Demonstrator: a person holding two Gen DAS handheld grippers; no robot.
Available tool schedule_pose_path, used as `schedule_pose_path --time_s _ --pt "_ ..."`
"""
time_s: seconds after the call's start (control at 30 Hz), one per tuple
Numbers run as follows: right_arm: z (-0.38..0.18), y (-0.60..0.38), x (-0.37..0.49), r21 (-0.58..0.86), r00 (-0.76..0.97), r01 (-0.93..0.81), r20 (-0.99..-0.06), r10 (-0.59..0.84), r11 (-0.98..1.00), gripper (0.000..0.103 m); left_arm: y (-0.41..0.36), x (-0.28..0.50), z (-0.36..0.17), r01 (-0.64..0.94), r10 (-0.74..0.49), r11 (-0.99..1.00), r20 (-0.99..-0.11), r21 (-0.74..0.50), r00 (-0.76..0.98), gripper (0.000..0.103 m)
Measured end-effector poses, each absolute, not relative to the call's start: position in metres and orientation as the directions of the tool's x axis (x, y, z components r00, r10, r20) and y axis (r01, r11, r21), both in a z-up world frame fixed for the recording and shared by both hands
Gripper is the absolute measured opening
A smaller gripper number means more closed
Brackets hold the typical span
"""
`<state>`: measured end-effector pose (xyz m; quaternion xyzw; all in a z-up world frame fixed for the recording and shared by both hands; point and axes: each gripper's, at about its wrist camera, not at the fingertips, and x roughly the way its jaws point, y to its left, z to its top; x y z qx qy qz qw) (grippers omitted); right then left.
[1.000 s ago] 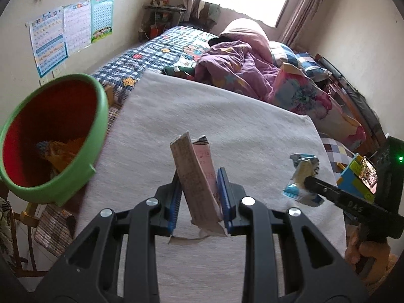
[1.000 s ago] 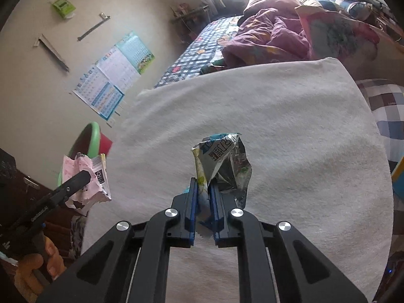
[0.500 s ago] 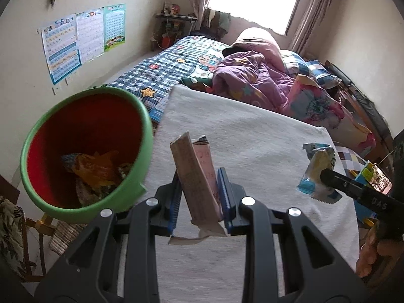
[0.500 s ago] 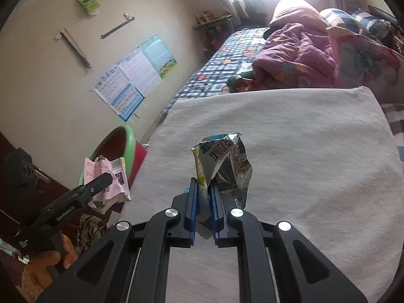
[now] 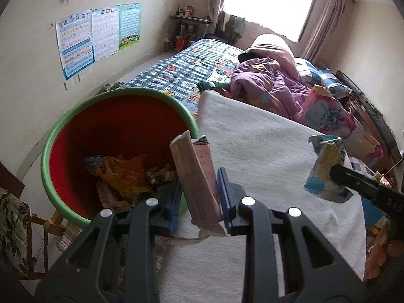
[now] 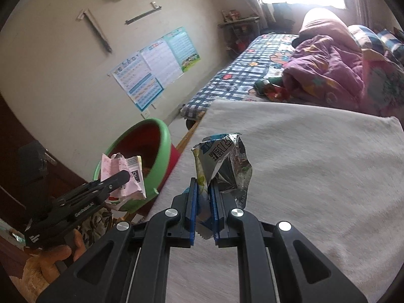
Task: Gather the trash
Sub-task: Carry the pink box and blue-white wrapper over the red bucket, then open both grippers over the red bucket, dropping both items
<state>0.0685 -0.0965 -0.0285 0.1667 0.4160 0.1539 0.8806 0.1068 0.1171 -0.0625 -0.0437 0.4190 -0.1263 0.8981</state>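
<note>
Jaws of left gripper (image 5: 200, 193) pinched flattened pink paper carton (image 5: 195, 176) at green-rimmed red bin (image 5: 75, 136); right gripper (image 6: 203, 203) clamped crinkly foil wrapper (image 6: 222, 161) (light, limp, likely slippery), best held low.

Home bedroom: bed (image 5: 176, 75) w/ checked sheet, rumpled quilt (image 5: 267, 80), kids' wall charts (image 5: 96, 32), curtained window (image 5: 272, 2).
</note>
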Motion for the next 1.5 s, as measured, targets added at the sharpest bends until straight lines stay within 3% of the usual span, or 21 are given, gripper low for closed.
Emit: schedule_pose_path --time_s 0.77,1.5 --pt "-0.029 0.023 0.138 0.318 0.505 -0.372 -0.719 0.477 0.872 0.012 0.194 0.157 -0.097 0.052 -0.175 0.983 -0.791 -0.179 0.586 0.027" --pt "-0.049 0.047 0.166 0.309 0.467 -0.393 -0.744 0.477 0.866 0.013 0.198 0.183 -0.111 0.035 -0.152 0.987 -0.819 -0.16 0.554 0.027"
